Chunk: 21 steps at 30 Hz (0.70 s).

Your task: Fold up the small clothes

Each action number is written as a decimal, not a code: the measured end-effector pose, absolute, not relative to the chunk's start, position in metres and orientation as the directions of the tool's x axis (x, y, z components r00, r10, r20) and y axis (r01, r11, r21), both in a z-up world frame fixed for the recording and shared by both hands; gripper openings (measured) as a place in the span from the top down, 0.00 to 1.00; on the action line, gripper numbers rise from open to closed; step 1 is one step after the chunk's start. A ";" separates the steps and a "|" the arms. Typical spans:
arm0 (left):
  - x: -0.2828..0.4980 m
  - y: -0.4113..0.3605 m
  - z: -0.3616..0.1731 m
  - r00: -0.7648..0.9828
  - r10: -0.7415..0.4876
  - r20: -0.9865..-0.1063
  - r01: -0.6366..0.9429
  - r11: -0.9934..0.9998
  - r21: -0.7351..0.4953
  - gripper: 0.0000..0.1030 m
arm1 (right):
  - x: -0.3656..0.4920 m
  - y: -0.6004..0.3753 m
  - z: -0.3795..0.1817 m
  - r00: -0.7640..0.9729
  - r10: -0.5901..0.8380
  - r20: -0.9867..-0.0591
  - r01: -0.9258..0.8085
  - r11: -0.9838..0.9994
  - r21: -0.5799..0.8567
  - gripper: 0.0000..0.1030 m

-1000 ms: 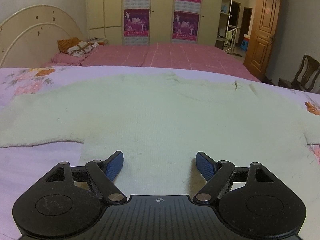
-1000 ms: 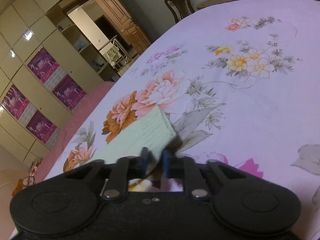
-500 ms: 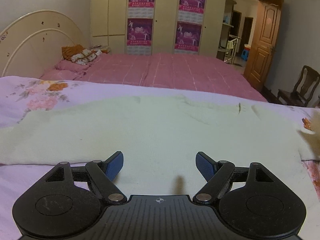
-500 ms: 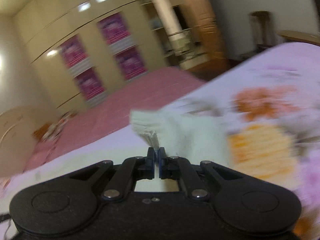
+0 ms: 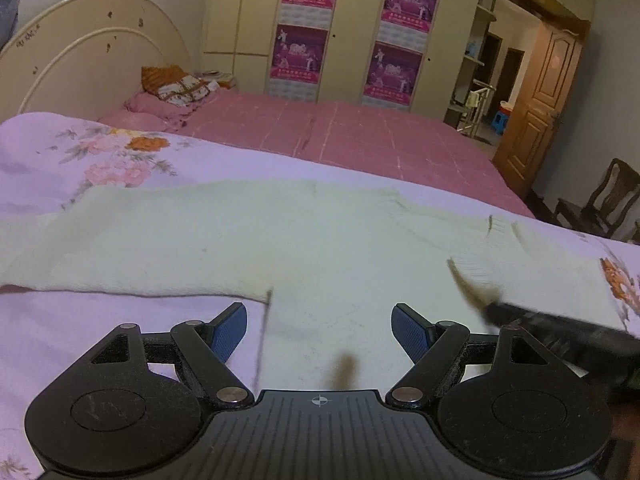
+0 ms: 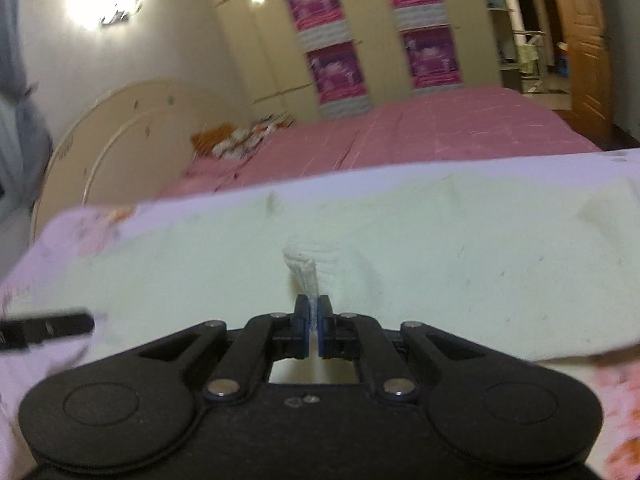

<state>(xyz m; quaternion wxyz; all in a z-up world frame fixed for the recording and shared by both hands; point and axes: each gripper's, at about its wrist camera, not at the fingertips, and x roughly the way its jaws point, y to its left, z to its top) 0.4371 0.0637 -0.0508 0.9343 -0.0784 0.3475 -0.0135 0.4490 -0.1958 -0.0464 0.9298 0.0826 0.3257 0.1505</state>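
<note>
A pale cream knit sweater lies spread flat on the lilac floral bedsheet, its left sleeve stretched out to the left. My left gripper is open and empty, low over the sweater's lower hem. My right gripper is shut on the cuff of the sweater's right sleeve and holds it over the sweater's body. The right gripper also shows blurred at the right in the left wrist view. A tip of the left gripper shows at the left edge of the right wrist view.
A second bed with a pink checked cover lies just behind, with pillows and a cream headboard. Wardrobes with magenta posters line the back wall. A wooden door and a chair are at the right.
My right gripper closed on the right sleeve's cuff and swung it left, from out on the floral sheet to over the sweater's body. My left gripper stayed open and drifted slightly left.
</note>
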 end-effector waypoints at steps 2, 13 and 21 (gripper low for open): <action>0.442 0.057 -0.054 0.754 -0.118 -0.646 -0.003 0.983 -0.184 0.23 | 0.441 -0.188 -0.047 0.756 0.316 -0.573 -0.241 0.948 0.205 0.78; 0.512 -0.025 -0.091 0.617 -0.427 -0.660 0.163 0.891 -0.424 0.55 | 0.398 -0.250 -0.037 0.808 0.252 -0.532 -0.121 0.955 0.269 0.75; 0.531 -0.030 -0.100 0.694 -0.382 -0.611 0.132 0.901 -0.414 0.97 | 0.392 -0.297 -0.044 0.809 0.203 -0.552 0.000 0.938 0.345 0.73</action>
